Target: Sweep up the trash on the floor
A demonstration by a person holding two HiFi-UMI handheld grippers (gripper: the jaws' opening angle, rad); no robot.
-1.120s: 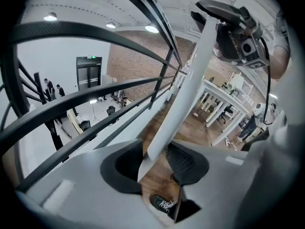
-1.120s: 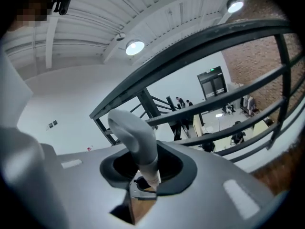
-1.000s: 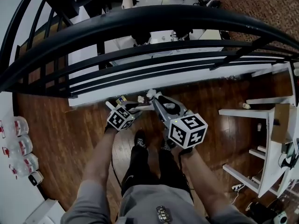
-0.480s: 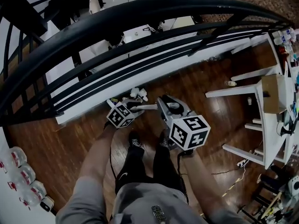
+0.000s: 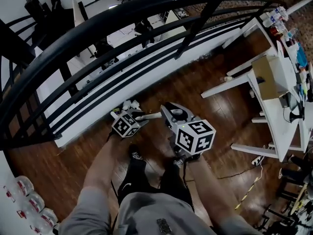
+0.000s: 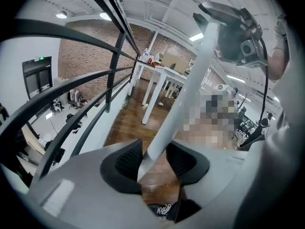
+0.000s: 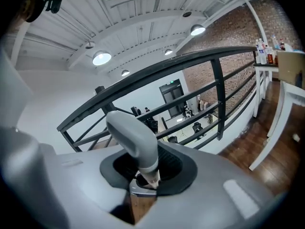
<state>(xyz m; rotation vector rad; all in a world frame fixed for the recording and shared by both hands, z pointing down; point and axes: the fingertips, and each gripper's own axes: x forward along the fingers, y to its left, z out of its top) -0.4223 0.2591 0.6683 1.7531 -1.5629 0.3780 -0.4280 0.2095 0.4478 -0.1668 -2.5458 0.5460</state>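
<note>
Head view shows the task at an early stage: white crumpled trash (image 5: 128, 105) lies unswept on the dark wooden floor (image 5: 195, 92), at the foot of the black metal railing (image 5: 122, 12), just beyond both grippers. No collected pile is visible, so gathering and pickup are both judged to be outstanding.

Left gripper (image 6: 155, 159): the jaws are clamped on a long white round pole (image 6: 186, 89), which rises up and to the right out of the ribbed pads. It is probably the broom handle; the bristle end is not in view.

Right gripper (image 7: 147, 168): the jaws are closed on the lower stem of a grey curved plastic handle (image 7: 136, 132). The part below the jaws is hidden, so its tool cannot be confirmed.

Pose: both forearms extend forward from the torso, side by side and near each other. Both grippers point away from the person and downward toward the railing base. The left sits farther left and closer to the trash; the right sits nearer the person.
</note>
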